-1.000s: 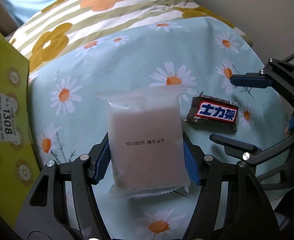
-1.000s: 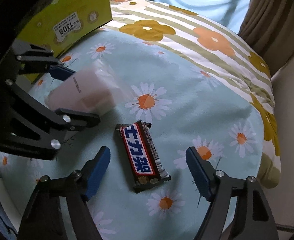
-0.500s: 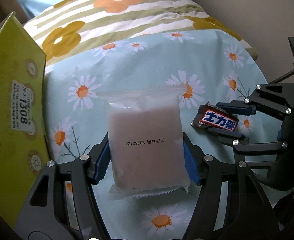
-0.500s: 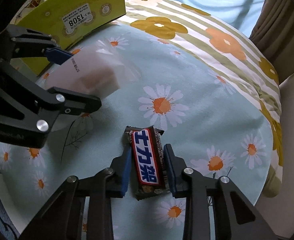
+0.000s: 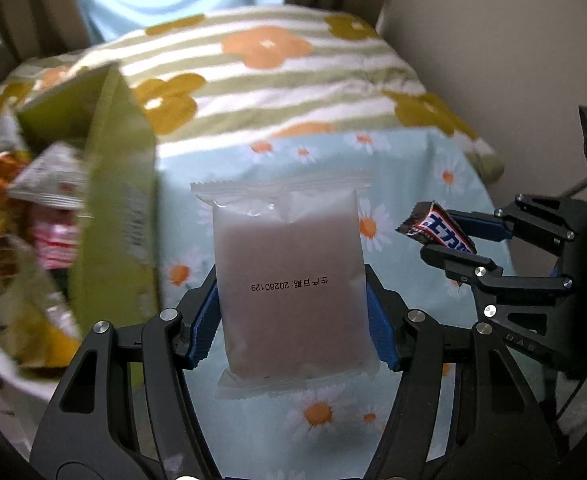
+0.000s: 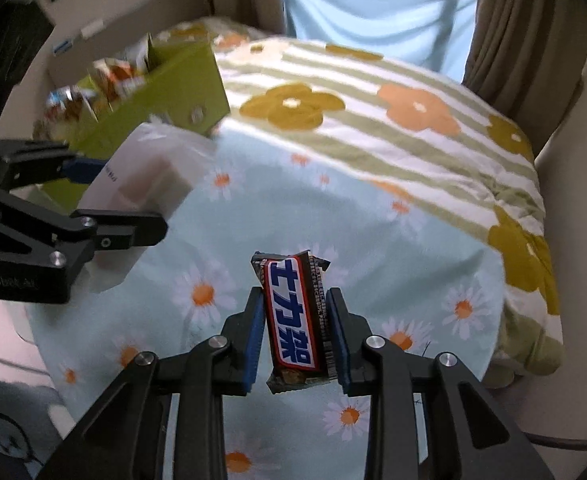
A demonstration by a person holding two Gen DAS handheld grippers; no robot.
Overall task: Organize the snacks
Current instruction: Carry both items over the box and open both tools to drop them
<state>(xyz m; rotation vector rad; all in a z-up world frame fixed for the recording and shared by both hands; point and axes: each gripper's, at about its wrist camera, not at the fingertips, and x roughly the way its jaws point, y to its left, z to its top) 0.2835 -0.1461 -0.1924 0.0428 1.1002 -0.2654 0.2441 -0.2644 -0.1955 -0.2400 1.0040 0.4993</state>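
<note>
Left wrist view: you are holding the pale frosted packet [image 5: 289, 280] between the two blue pads [image 5: 203, 326] of the left gripper [image 5: 293, 320], which are pressing on its long edges, so that its sealed top is sticking out well past the fingertips and its printed date line is lying between them. Off to the left of those fingers the green box [image 5: 117, 208] is standing open, with several crinkled snack bags [image 5: 49, 184] already showing inside it; by that evidence part of the sorting is done. To the right of the fingers, the right gripper [image 5: 449, 238] is carrying the chocolate bar [image 5: 437, 228].

Right wrist view: you are clamping the chocolate bar [image 6: 293, 316] lengthwise in the right gripper [image 6: 297, 336], its narrow fingers closed on the wrapper's sides and the bar's far end projecting beyond the tips. Both snacks are hanging clear of the daisy-print cloth [image 6: 393, 240], so the pick-up step appears finished for both; what is remaining, as a judgement, is carrying each one over to the box and letting go.

Differences between the views: the left wrist view is looking into the box's open top, which the other shows only from outside and at a distance, blurred. The right wrist view is showing the bar's whole label and the packet [image 6: 149, 176] from its side, thick and soft, just beside the box wall [image 6: 165, 92]. No loose snack is showing on the cloth in either view.
</note>
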